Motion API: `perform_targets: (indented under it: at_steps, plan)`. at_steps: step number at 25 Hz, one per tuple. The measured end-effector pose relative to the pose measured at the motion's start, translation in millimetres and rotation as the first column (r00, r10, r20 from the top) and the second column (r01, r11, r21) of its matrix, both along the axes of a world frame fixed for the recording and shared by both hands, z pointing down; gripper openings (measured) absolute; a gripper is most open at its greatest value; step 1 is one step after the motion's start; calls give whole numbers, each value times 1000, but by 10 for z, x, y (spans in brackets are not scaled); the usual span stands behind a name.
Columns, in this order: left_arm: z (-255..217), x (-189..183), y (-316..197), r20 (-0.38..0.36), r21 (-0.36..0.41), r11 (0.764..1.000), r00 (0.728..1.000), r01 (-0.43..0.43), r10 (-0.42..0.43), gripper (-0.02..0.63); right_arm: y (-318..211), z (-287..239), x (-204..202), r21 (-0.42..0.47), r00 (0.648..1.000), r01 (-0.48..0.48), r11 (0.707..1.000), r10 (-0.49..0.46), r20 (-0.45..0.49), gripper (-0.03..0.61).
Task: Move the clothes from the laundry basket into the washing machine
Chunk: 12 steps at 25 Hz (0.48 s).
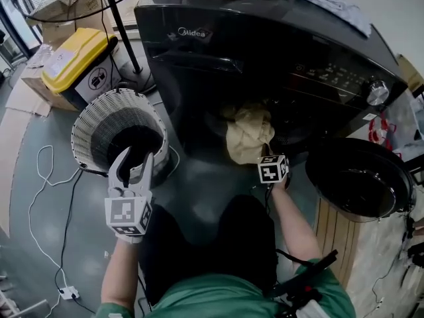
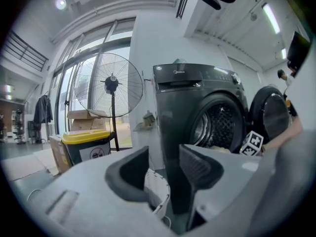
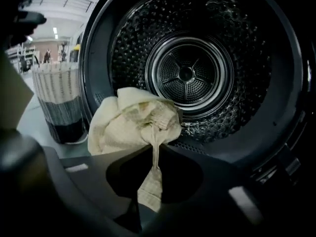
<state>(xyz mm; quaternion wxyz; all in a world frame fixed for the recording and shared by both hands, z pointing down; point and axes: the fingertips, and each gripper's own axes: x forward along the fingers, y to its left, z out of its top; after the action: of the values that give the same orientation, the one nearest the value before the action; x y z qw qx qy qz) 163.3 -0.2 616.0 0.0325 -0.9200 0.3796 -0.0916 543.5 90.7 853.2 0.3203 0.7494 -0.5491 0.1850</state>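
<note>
**Holding a cloth at the washer's mouth**

In the head view the black washer point(image 1: 265, 52) fills the picture from 11 to 2 o'clock. Its round door point(image 1: 361, 184) is swung wide open at 4 o'clock. The right gripper view looks straight into the steel drum point(image 3: 185, 73), where nothing lies.

The white ribbed basket point(image 1: 119, 128) stands on the floor at 9 o'clock of the head view, just beside the washer's front. Its inside is too dark to tell what it holds. A fan point(image 2: 112, 85) on a stand is at 11 o'clock, and a yellow-lidded bin point(image 1: 76, 61) is at 10 o'clock.

The beige cloth point(image 1: 246, 134) hangs bunched in front of the drum's opening, at about 7 o'clock of the opening in the right gripper view. I cannot tell whether it touches the rim.

The right claw point(image 3: 150, 157) is clenched on a thin fold of that cloth, and the bulk of the cloth sits just past its tips.

The left claw point(image 1: 134, 163) is released and grasps nothing. It is over the basket's near rim, at 6 o'clock of the basket.

A white cable point(image 1: 40, 197) loops over the floor at 8 o'clock.
</note>
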Motion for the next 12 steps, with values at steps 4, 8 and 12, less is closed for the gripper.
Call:
perform_targets:
  at_steps: [4, 8, 12]
  plan:
    - [-31, -113, -2, -3, 7, 1000, 1000, 30, -30, 193, -360, -326, 29, 149, 994, 24, 989, -40, 103, 37]
    - [-76, -253, 28, 9, 20, 998, 998, 63, -63, 193, -764, -677, 250, 227, 996, 11, 974, -30, 81, 38]
    - [-82, -356, 45, 31, 33, 996, 996, 85, -86, 192, -908, -779, 576, 177, 996, -35, 984, 50, -76, 49]
